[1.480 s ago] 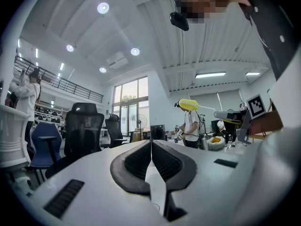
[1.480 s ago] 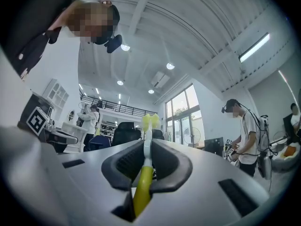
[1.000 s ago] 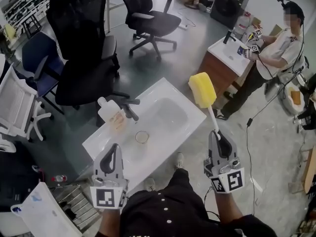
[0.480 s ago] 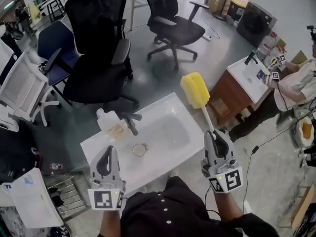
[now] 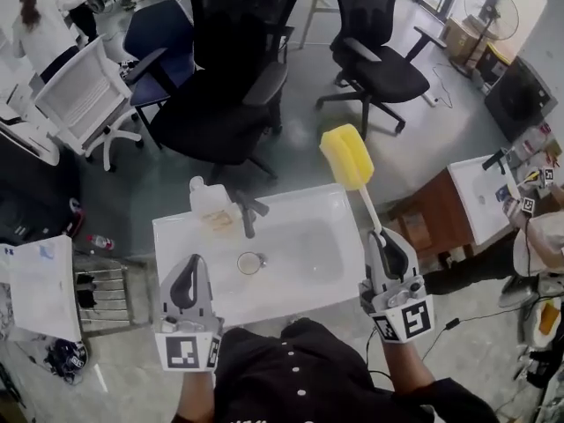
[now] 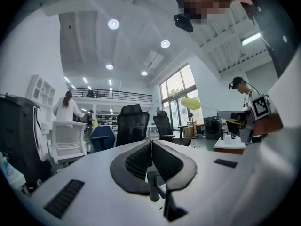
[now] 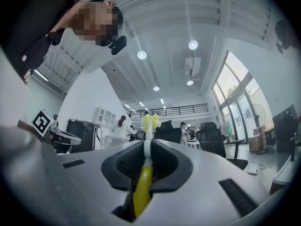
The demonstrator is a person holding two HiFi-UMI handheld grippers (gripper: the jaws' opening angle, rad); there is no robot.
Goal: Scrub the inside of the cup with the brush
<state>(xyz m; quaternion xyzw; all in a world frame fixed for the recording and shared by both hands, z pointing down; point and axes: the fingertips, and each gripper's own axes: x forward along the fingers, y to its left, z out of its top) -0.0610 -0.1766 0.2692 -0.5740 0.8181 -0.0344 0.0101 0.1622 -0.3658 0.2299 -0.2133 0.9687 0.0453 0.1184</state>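
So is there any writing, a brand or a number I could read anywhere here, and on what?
None can be read.
Cubes on the left gripper and right gripper: black-and-white square patterns, no letters.
Bottle: orange label, too blurred to read.
White sheet at far left: blue marks, too small to read.

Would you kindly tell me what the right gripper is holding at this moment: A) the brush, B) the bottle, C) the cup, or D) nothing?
A: the right gripper has its jaws closed on the handle of the brush, whose yellow head sticks up beyond it, while the cup stands free on the sink.
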